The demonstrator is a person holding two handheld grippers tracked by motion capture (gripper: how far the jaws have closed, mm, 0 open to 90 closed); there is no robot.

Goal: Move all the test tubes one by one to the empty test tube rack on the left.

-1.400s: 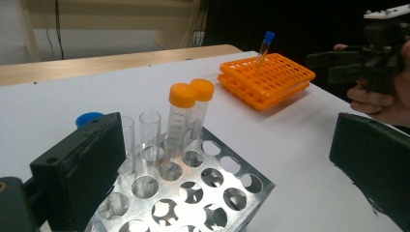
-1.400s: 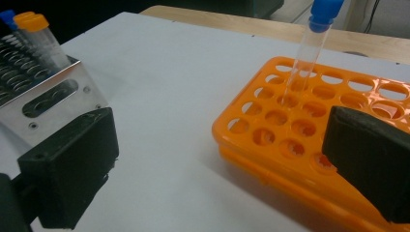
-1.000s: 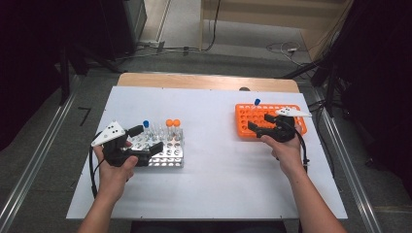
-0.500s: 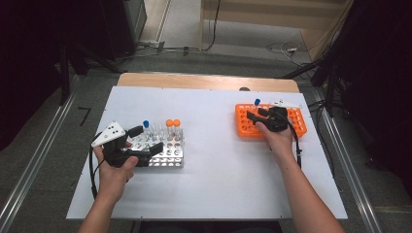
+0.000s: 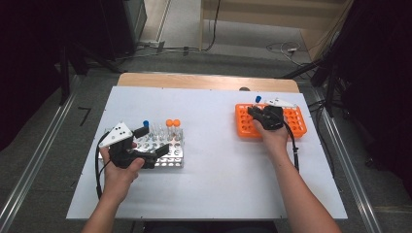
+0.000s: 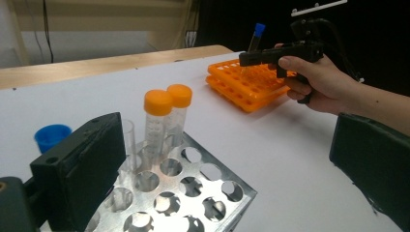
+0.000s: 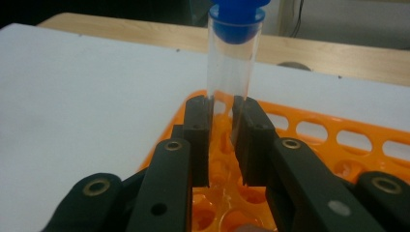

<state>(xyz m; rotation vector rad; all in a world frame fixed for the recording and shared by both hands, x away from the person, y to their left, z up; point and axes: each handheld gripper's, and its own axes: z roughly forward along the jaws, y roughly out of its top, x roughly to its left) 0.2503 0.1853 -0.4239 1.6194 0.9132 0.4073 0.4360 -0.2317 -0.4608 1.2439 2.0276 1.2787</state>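
A clear tube with a blue cap (image 7: 232,63) stands upright in the near-left corner of the orange rack (image 7: 338,140). My right gripper (image 7: 222,113) has just been closing and is now shut on this tube, its pads pressed on the glass below the cap. From above, the right gripper (image 5: 252,112) sits over the orange rack (image 5: 296,121). My left gripper (image 5: 154,141) is open over the metal rack (image 5: 170,158) with nothing between its fingers. That rack holds two orange-capped tubes (image 6: 167,108) and one blue-capped tube (image 6: 52,137).
The white table top (image 5: 214,184) has free room between the two racks and along the front. A wooden board (image 5: 204,81) runs along the far edge. Cables trail from both grippers toward the person's forearms.
The right gripper moved left across the orange rack to the blue-capped tube and its jaws closed on it. The left hand and gripper stayed put.
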